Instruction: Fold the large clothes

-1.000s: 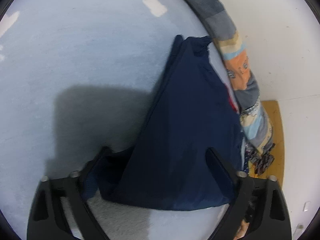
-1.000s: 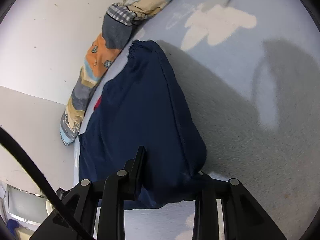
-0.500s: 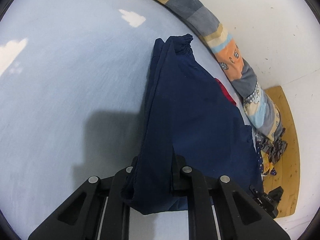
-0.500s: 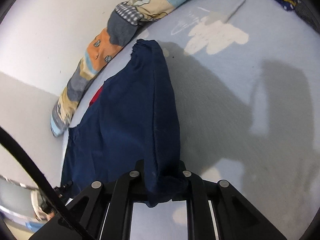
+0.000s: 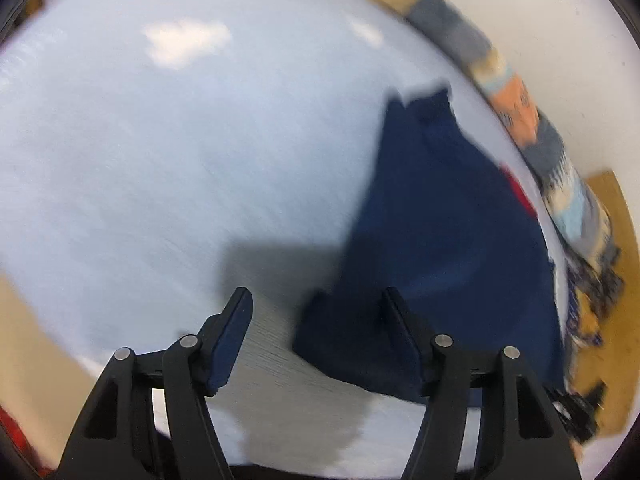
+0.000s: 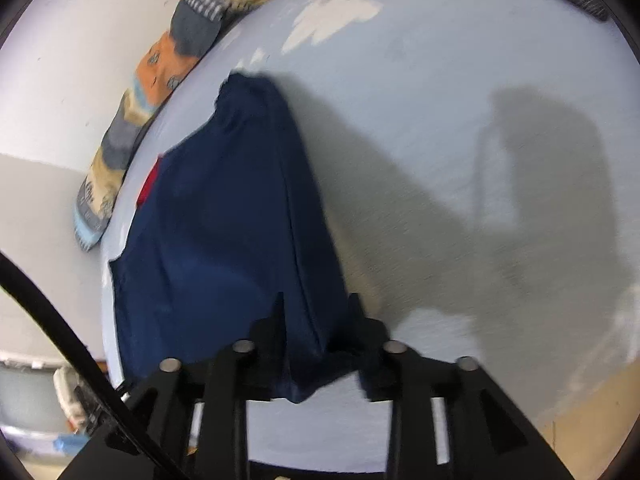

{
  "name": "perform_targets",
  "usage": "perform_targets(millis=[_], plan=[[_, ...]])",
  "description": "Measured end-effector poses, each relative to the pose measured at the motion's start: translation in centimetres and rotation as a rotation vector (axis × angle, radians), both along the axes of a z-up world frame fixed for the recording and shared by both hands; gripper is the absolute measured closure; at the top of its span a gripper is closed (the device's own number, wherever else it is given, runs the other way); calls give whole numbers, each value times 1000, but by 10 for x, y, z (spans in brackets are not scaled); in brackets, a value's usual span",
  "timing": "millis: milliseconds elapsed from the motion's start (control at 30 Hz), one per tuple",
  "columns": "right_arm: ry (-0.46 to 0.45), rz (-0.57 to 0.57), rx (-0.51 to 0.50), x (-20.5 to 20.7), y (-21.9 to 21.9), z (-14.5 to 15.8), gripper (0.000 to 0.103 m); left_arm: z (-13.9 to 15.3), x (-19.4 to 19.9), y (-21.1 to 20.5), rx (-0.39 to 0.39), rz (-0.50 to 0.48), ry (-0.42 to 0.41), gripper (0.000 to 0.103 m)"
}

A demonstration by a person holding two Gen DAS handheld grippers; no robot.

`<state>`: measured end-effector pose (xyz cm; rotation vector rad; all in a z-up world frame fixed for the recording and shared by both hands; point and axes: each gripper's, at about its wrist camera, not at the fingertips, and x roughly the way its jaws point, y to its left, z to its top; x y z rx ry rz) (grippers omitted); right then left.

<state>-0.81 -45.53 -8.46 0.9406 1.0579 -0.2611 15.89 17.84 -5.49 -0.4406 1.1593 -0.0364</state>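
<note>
A navy blue garment [image 5: 440,220] lies folded on the pale blue bed sheet [image 5: 160,160], with a red patch [image 5: 518,192] showing at its far edge. My left gripper [image 5: 318,304] hovers over the garment's near corner. Its jaws are opening, and the corner lies loose by the right finger [image 5: 396,312]. In the right wrist view the garment [image 6: 224,220] runs away from my right gripper [image 6: 316,312]. Those jaws are opening too, with a bunched fold of the cloth between the fingers. Both views are blurred.
A rolled patchwork quilt [image 5: 516,108] [image 6: 160,76] lies along the white wall [image 5: 560,40] behind the garment. The sheet has white cloud prints [image 6: 332,24]. Wooden floor [image 5: 604,200] shows past the bed's end. A black cable [image 6: 60,320] crosses the right wrist view.
Half a second ago both grippers were shut on the garment's near edge. Now both pairs of jaws have spread. The left gripper has let go and swung left, over bare sheet.
</note>
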Motion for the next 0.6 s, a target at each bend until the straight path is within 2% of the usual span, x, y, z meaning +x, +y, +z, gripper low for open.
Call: perform_targets(millis=[67, 133, 200, 267, 333, 400, 467, 533, 600], plan=[[-22, -41, -159, -10, -1, 29, 58, 29, -7, 7, 83, 46, -100, 38], [-75, -42, -328, -10, 10, 61, 58, 52, -9, 0, 155, 44, -184, 38], [-163, 36, -424, 5, 34, 88, 58, 72, -4, -32, 205, -43, -257, 37], [-220, 211, -445, 36, 72, 98, 58, 77, 4, -77, 217, -186, -278, 30], [-212, 363, -453, 71, 113, 92, 58, 70, 15, -127, 223, -326, -283, 28], [-199, 481, -476, 108, 151, 77, 59, 50, 31, -172, 258, -431, -227, 28], [-148, 555, -461, 143, 173, 53, 59, 25, 52, -200, 271, -468, -170, 28], [-97, 580, -448, 168, 178, 29, 59, 0, 70, -219, 353, -474, -123, 28], [11, 587, -409, 181, 170, -1, 62, -32, 78, -225, 378, -513, -41, 28]])
